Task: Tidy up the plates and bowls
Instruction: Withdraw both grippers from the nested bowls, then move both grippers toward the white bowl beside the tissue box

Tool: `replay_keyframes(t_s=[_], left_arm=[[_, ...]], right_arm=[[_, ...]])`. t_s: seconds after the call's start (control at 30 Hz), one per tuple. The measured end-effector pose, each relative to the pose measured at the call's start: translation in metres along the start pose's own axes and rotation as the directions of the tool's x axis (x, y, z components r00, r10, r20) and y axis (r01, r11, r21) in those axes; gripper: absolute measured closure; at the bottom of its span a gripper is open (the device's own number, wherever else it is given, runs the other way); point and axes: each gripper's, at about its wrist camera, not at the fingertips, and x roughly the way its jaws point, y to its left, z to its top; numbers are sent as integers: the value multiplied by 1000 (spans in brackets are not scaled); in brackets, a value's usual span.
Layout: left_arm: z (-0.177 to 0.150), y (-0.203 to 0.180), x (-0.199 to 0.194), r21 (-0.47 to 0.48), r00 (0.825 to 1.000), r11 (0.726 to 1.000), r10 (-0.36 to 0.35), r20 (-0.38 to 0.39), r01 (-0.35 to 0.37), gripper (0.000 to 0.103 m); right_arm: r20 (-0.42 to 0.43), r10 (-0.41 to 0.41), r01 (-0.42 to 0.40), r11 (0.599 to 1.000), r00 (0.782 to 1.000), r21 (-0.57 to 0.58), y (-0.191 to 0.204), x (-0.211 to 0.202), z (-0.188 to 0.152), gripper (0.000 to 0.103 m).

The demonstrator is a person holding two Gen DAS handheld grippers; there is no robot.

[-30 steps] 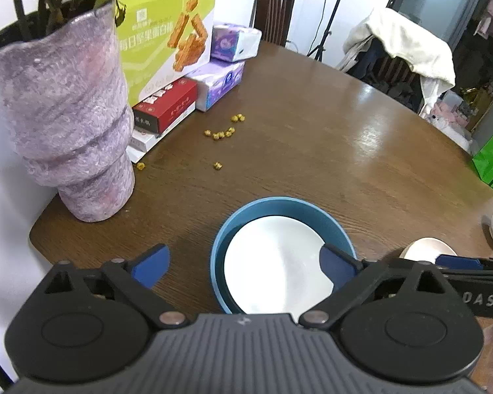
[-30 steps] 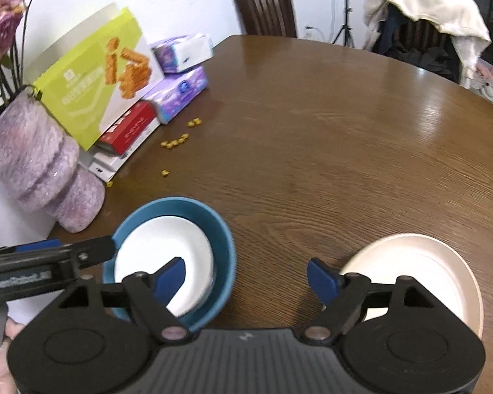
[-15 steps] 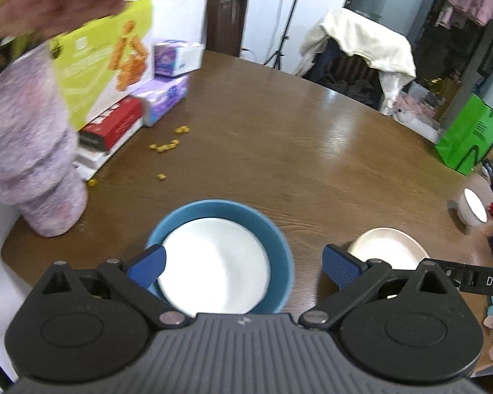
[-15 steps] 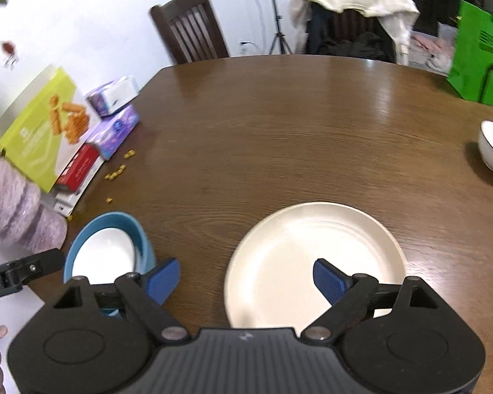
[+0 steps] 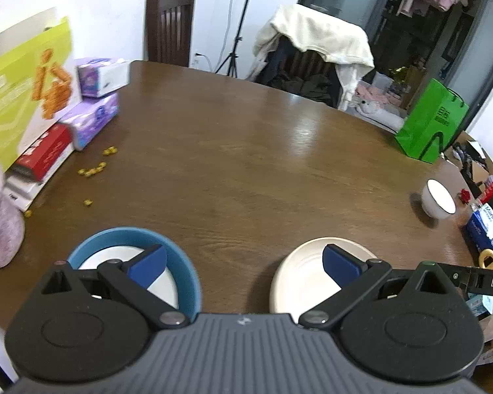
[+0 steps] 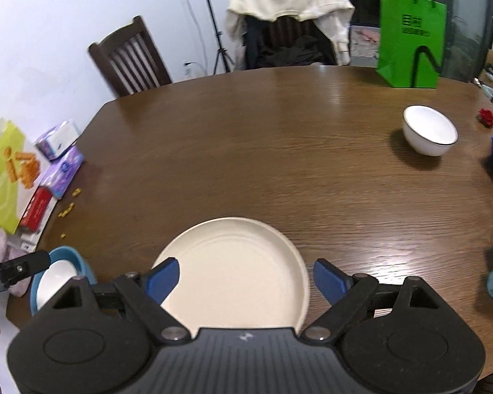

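A blue bowl [image 5: 167, 249] with a white dish [image 5: 95, 257] nested inside sits at the table's near left; the same blue bowl [image 6: 79, 261] shows at the lower left of the right wrist view. A cream plate [image 6: 233, 266] lies in front of my right gripper [image 6: 246, 277], which is open above its near edge, its blue pads apart with nothing pressed. My left gripper [image 5: 243, 264] is open over bare wood between the blue bowl and the cream plate [image 5: 302, 262]. A small white bowl [image 6: 429, 129] with a dark rim stands far right.
Along the left edge stand a purple vase [image 5: 0, 226], a yellow-green snack box [image 5: 23, 92], a red box [image 5: 42, 156] and tissue packs [image 5: 95, 118]. Yellow crumbs [image 5: 93, 170] lie nearby. A green bag [image 6: 410, 37] stands at the far edge, chairs behind it, blue packets at the right.
Both grippers swung to the right. The left one left the blue bowl and now faces the gap beside it. The right one came over the cream plate; the white bowl came into view.
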Motion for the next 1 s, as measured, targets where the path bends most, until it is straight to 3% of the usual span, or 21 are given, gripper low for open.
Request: replay_keyframes(t_s=[1.0], left_arm=[[30, -151, 70, 163, 989, 976, -136, -61, 145, 0]], right_arm=[[48, -137, 122, 966, 989, 228, -161, -18, 16, 15]])
